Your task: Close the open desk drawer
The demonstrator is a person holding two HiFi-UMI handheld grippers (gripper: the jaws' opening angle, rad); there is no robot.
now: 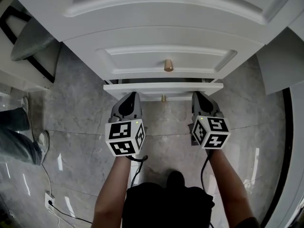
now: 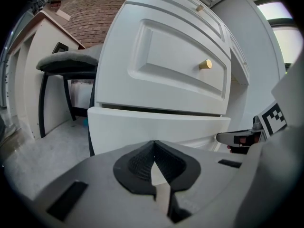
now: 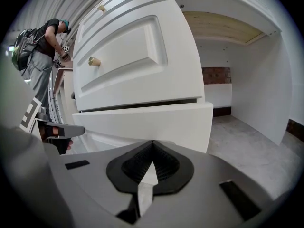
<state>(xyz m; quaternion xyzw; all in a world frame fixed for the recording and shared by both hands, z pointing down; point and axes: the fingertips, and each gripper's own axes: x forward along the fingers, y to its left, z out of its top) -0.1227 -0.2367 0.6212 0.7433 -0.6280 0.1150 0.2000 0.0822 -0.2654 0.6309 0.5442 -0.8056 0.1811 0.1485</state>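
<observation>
- Crouching before a white desk (image 1: pixel 156 13), the person holds both grippers low and side by side, pointed at the open drawer (image 1: pixel 164 88).
- That open drawer is the lower one. Its front sticks out a little past the closed drawer (image 1: pixel 166 56) above, with a dark gap along its top.
- On the left gripper (image 1: pixel 133 97), the jaws are pressed together tip to tip with nothing between them. The tips are right at the left part of the drawer front.
- On the right gripper (image 1: pixel 196 96), the jaws are likewise together and empty. The tips are at the right part of the same front.
- Cannot tell whether either tip actually touches the drawer front.
- The lower knob (image 1: pixel 163 98), small and brass, sits on the drawer front between the two grippers. The upper knob (image 1: pixel 168 65) is on the closed drawer.
- A grey-cushioned chair (image 1: pixel 31 42) with a black frame stands left of the desk on the grey marbled floor (image 1: pixel 166 146).
- A bystander's leg (image 1: pixel 19 137) and shoe show at the far left.
- A floor socket (image 1: pixel 49 201) with a white cable is near the bottom left.
</observation>
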